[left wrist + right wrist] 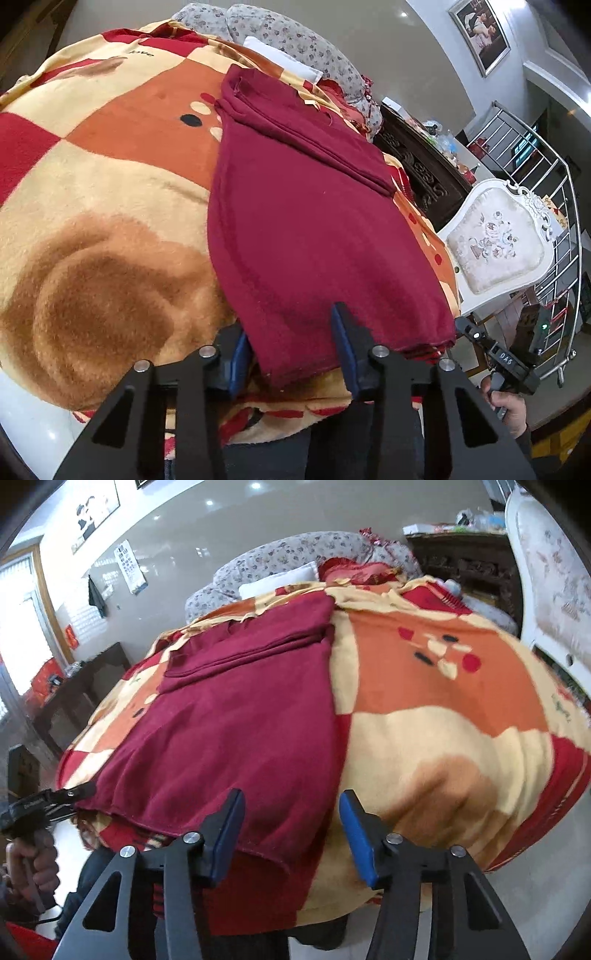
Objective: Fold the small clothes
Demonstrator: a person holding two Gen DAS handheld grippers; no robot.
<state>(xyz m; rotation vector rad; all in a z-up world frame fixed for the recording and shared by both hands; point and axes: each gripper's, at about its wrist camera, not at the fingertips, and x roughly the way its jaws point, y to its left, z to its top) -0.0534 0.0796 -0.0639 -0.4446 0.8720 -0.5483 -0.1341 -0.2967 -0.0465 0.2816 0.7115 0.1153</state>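
Garment [314, 229], dark red, lies flat on a patterned blanket [110, 184] spread over a bed, with sleeves or upper part already folded across the far end as a band [306, 133]. Its long axis runs from the near hem, at the bed's edge, away toward the grey flowered pillows [295, 40]. The near hem overhangs the blanket edge slightly.

Left hand-held gripper [291, 347]: jaws wide apart, straddling one near corner of the hem, with one blue pad [341, 332] resting over the cloth and the other just beside its side edge. No cloth is pinched.

Right hand-held gripper [291, 819]: jaws likewise wide, at the opposite near corner; its left pad [229, 823] lies over the hem, its right pad [356, 830] over bare blanket just beside the garment's edge. Nothing is held.

Both grippers point along the garment's long axis, each equally near its own corner; neither arm has the advantage. Judged from this layout, the coming move is to close on both hem corners and carry the hem forward toward the folded band. The fold depends on lifting both corners evenly, or the hem will skew.

A white chair [498, 240] stands beside the bed.
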